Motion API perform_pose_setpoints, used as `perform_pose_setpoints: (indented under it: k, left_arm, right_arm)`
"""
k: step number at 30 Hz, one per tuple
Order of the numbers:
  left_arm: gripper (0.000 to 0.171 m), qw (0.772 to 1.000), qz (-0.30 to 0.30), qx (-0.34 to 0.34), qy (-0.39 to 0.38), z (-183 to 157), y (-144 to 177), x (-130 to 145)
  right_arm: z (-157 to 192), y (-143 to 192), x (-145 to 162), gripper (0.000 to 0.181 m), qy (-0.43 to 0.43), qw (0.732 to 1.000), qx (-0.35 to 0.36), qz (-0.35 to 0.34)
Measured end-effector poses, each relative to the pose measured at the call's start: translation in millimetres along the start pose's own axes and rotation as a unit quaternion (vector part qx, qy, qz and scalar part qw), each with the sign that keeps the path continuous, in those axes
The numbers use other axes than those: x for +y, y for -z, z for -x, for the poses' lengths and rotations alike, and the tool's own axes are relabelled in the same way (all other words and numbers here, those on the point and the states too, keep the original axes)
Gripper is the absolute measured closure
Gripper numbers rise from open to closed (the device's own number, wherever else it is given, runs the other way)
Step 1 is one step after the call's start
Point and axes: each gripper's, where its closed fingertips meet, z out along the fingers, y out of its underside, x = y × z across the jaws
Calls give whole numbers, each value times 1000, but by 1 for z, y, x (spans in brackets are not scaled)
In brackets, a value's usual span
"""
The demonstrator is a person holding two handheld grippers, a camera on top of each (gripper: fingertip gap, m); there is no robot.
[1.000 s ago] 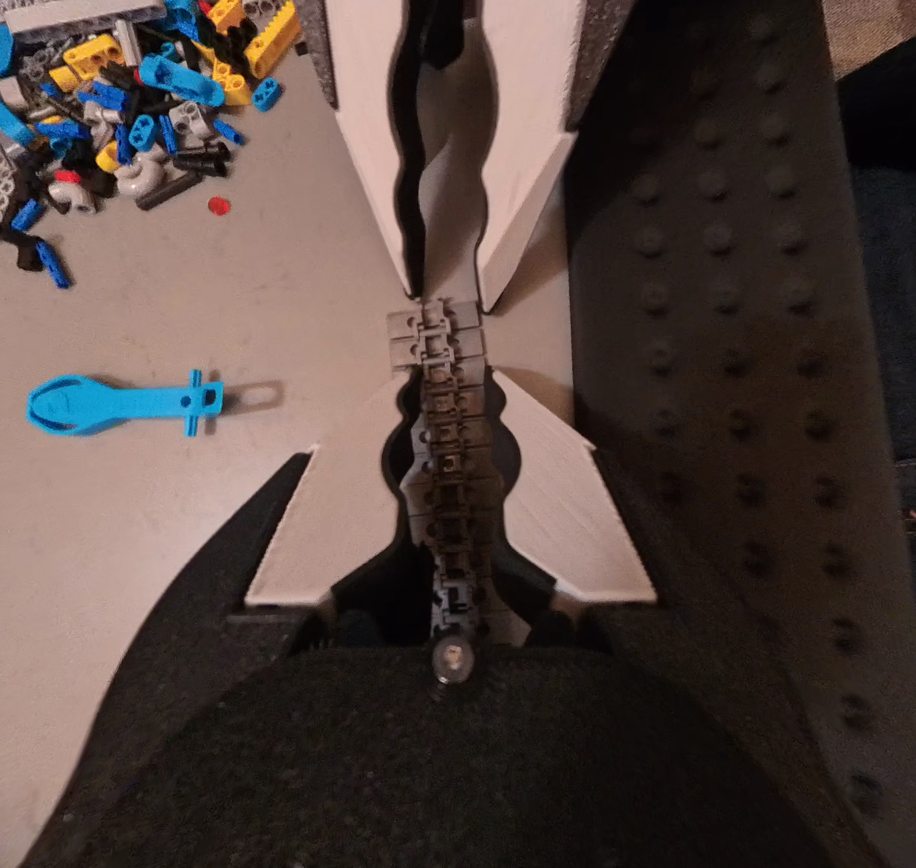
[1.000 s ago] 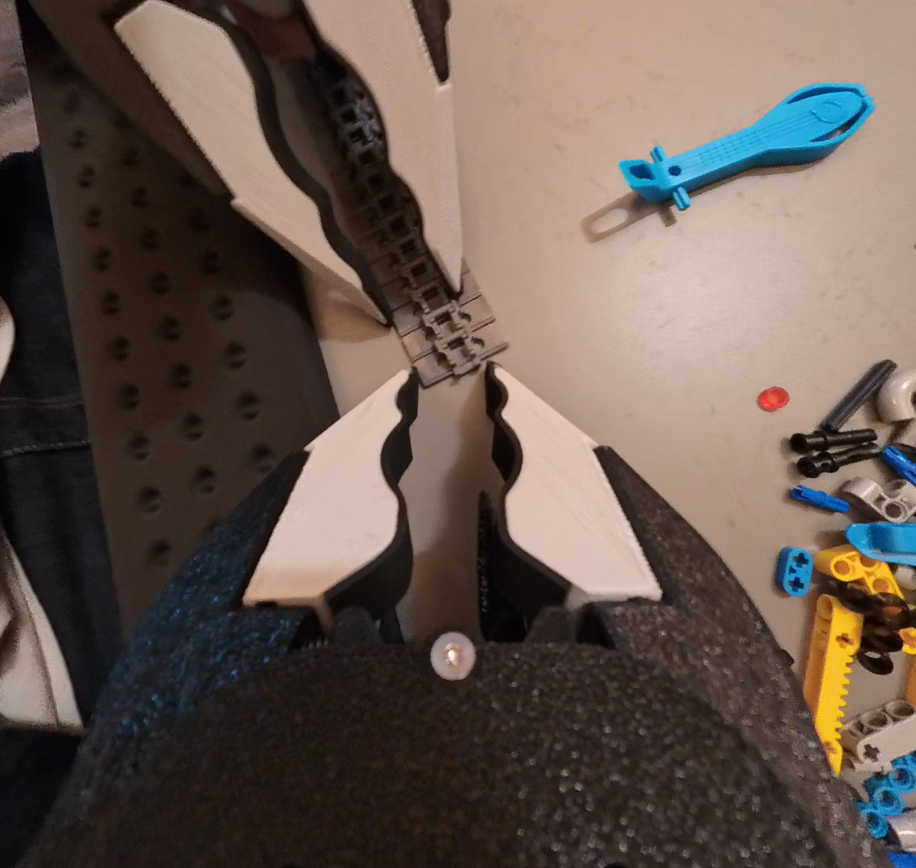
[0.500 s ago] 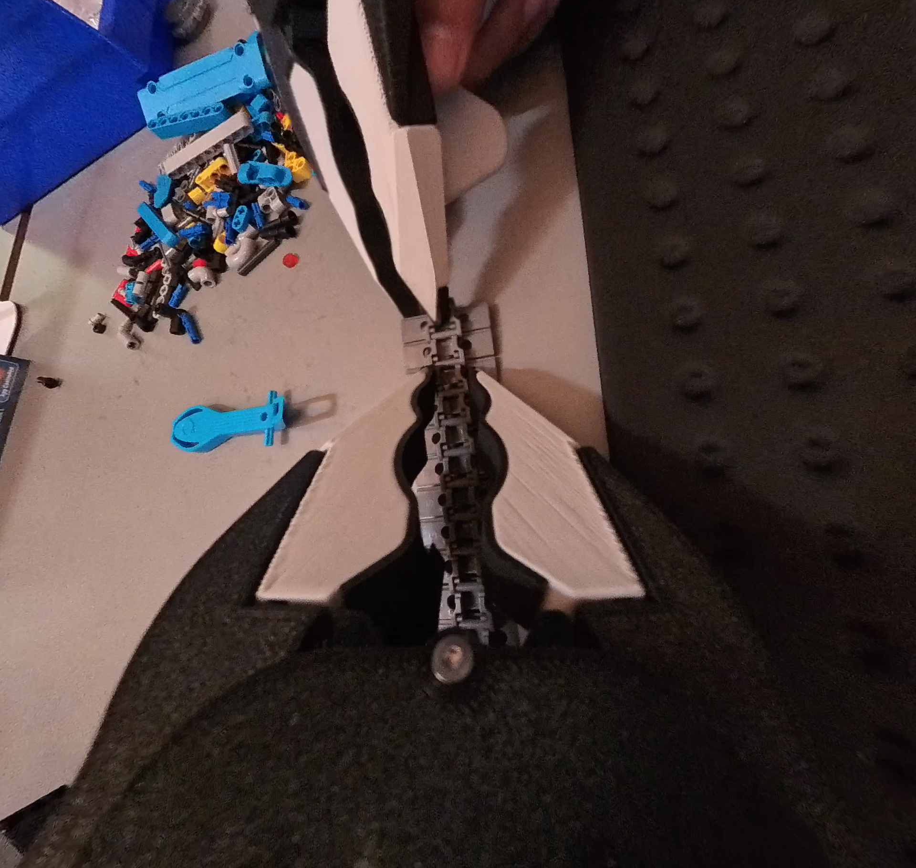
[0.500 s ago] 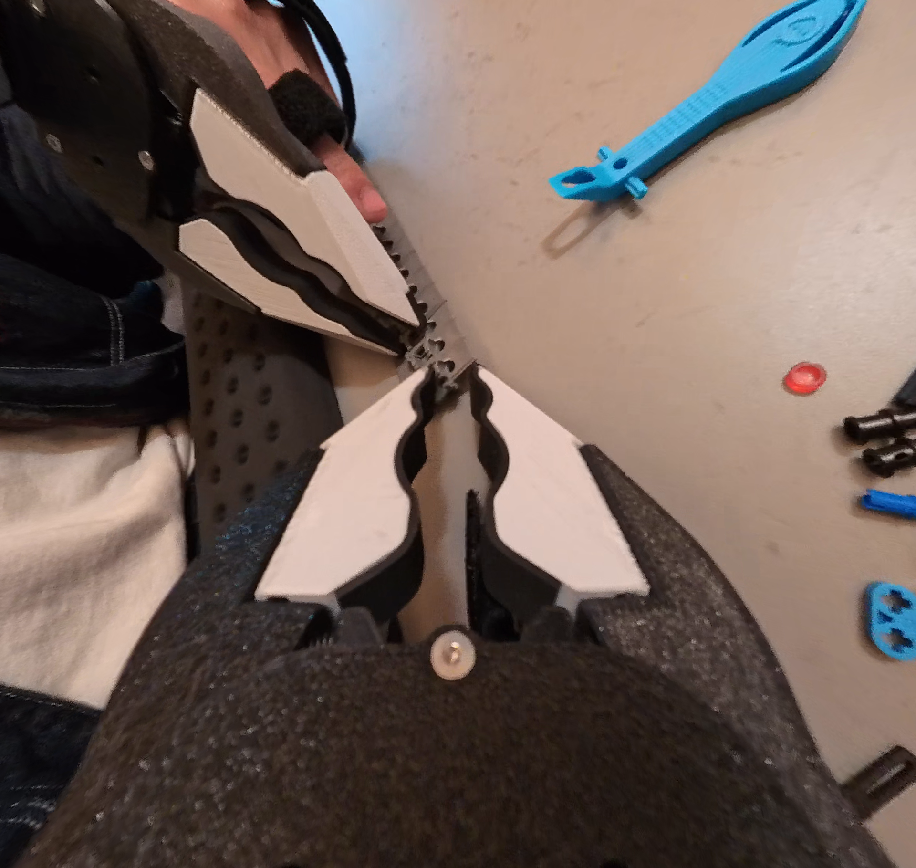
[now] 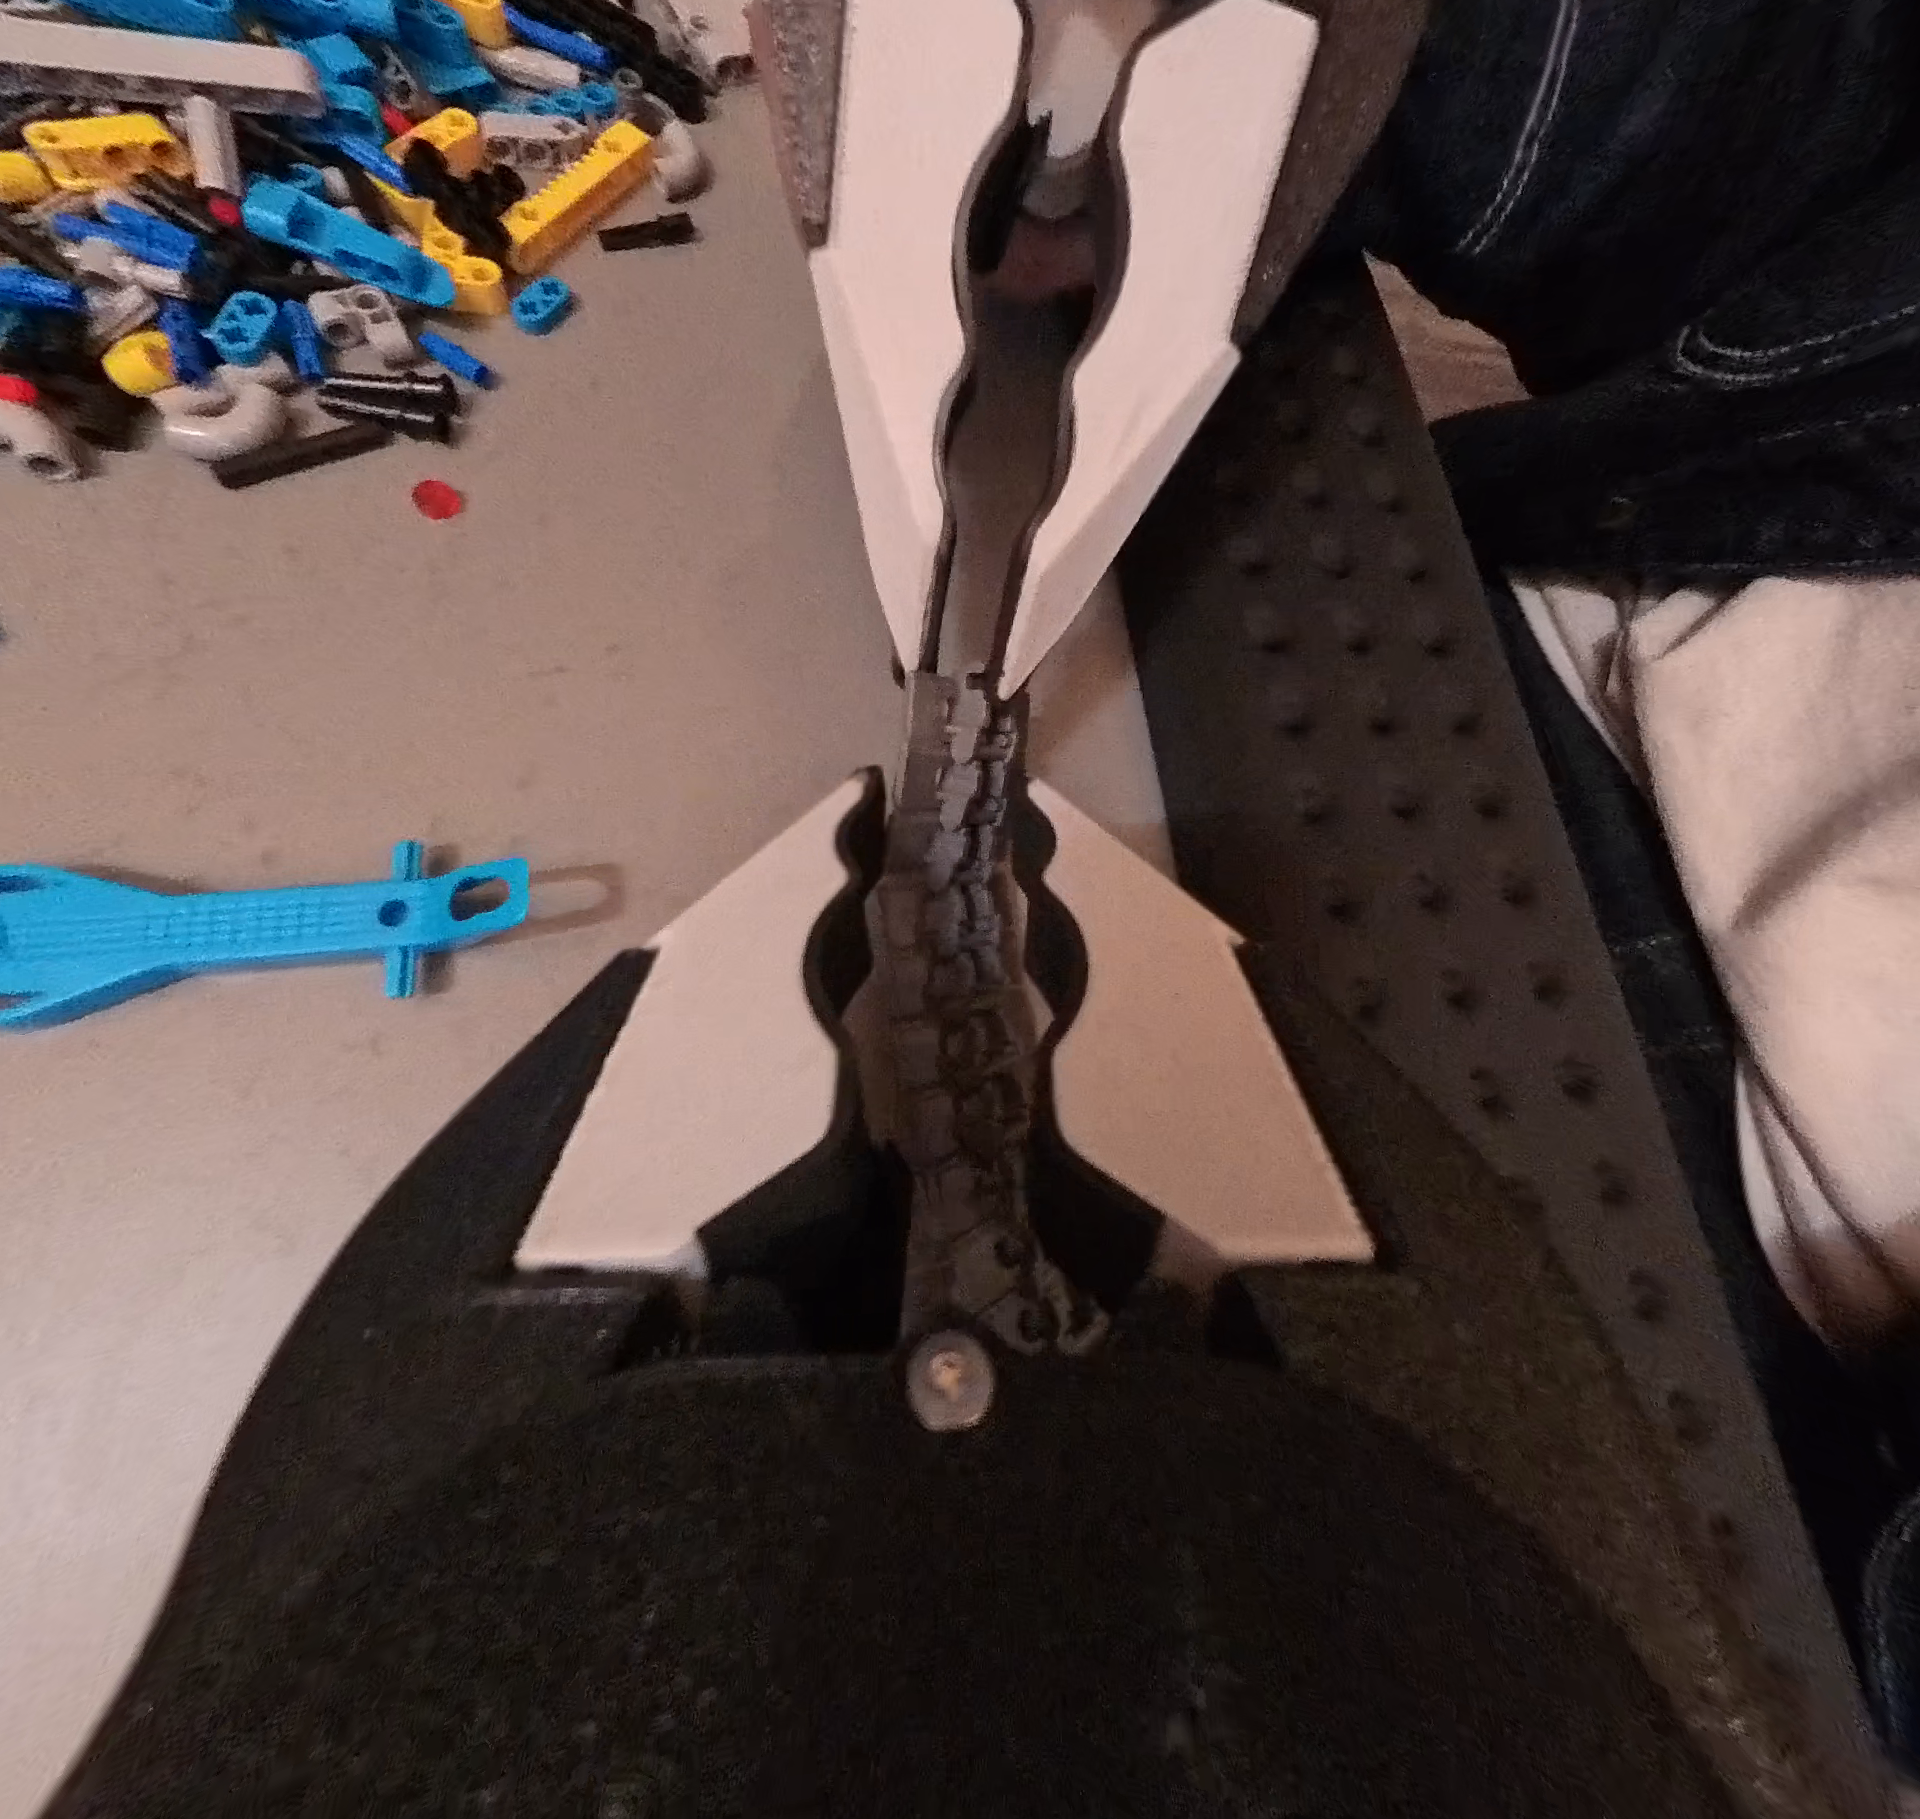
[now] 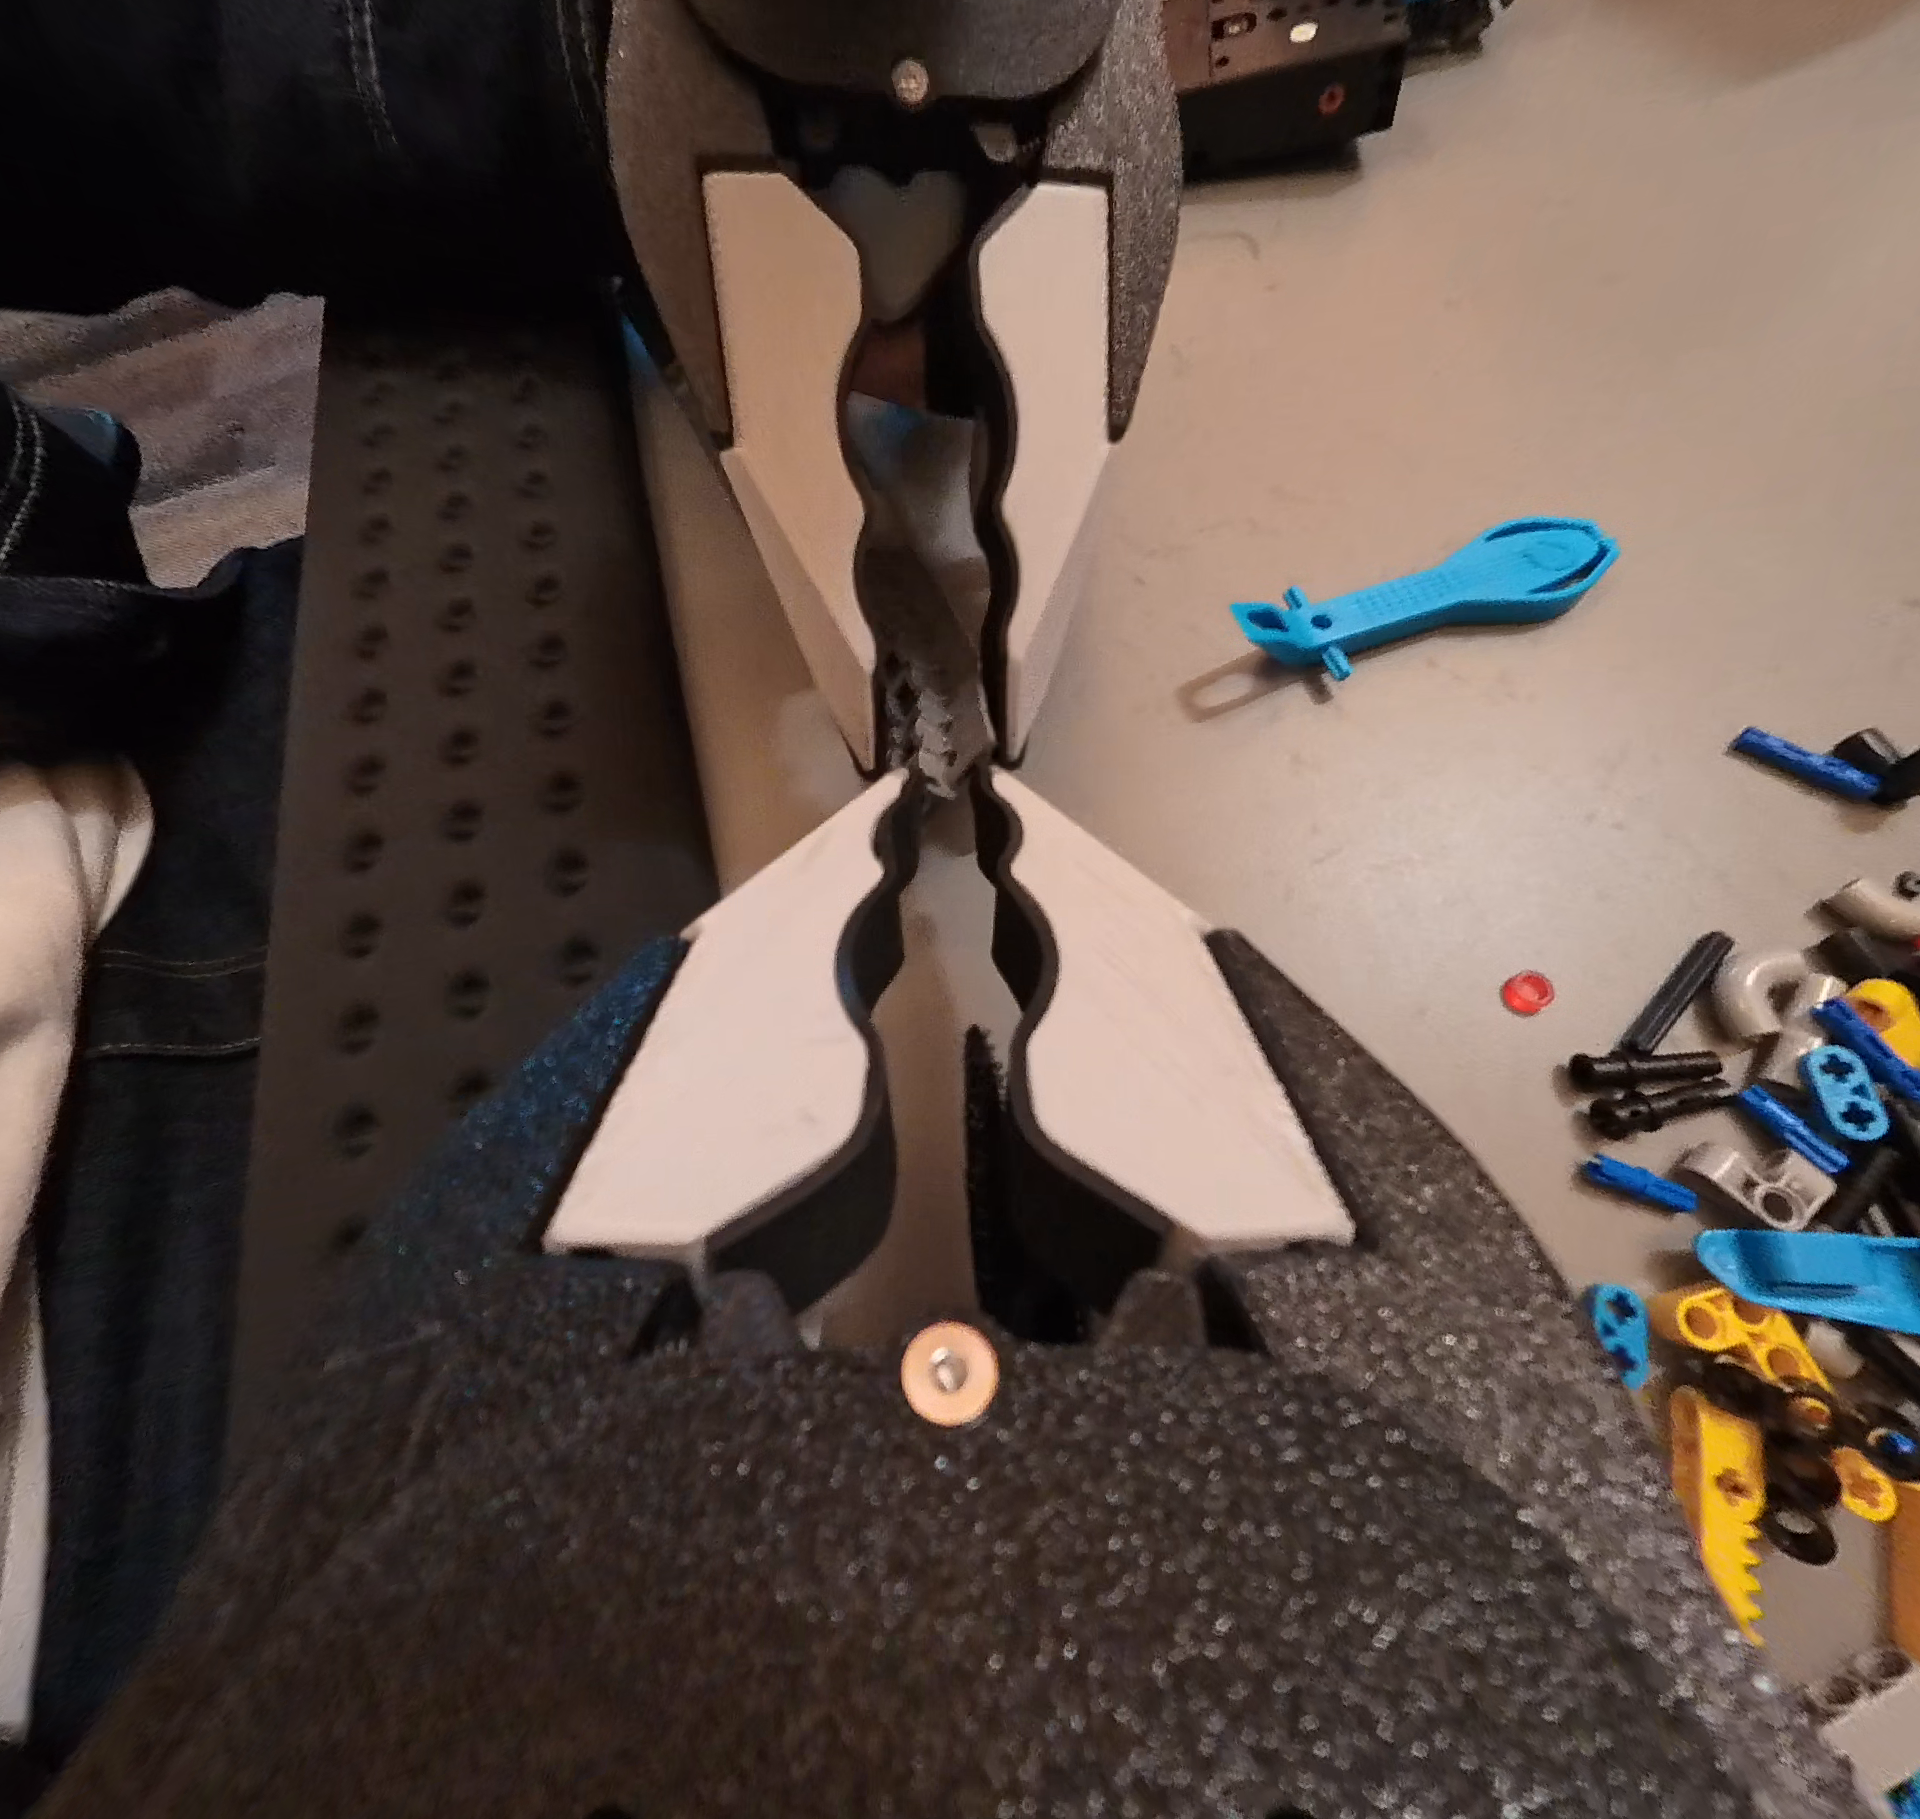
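A grey linked track chain runs along the middle of my left gripper, which is shut on it. The chain is twisted on edge and its end sticks out past the fingertips. My right gripper faces the left one tip to tip and is shut on that end link. In the right wrist view the chain shows between the left gripper's white fingers. In the left wrist view the right gripper comes down from the top. Both hover just above the grey table, near its edge.
A pile of blue, yellow, black and grey building pieces lies on the table, also in the right wrist view. A blue lever tool and a small red stud lie loose. A black dimpled strip borders the table beside a person's jeans. A black model stands farther off. Only a small space, under 4 cm, lies between the two pairs of fingers.
The right gripper closed onto the chain's end link, and both grippers swung back in line, tip to tip. The chain end turned from lying flat to twisted on edge.
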Motion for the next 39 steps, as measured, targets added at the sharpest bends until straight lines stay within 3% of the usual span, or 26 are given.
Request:
perform_pose_setpoints:
  k: [8, 12, 18, 22, 27, 39]
  left_arm:
    - [151, 996, 15, -59, -65, 2, -5, 7]
    - [152, 993, 19, -79, -82, 3, -6, 7]
    - [152, 988, 20, -114, -100, 8, -4, 7]
    - [153, 985, 9, -133, -108, 11, 3, 4]
    - [165, 994, -53, -90, -36, 14, 22, -6]
    - [166, 996, -47, -57, -59, 7, 16, 1]
  right_arm:
    - [5, -3, -4, 168, -94, 993, -72, -26]
    - [-5, -5, 2, 180, -110, 993, -47, -4]
    - [-7, -11, 7, 177, -117, 993, -24, 17]
    - [-9, -10, -1, 180, -107, 994, -6, -1]
    - [-7, -10, -4, 180, -43, 998, 35, -4]
    - [-2, -16, -2, 180, 34, 997, 64, 14]
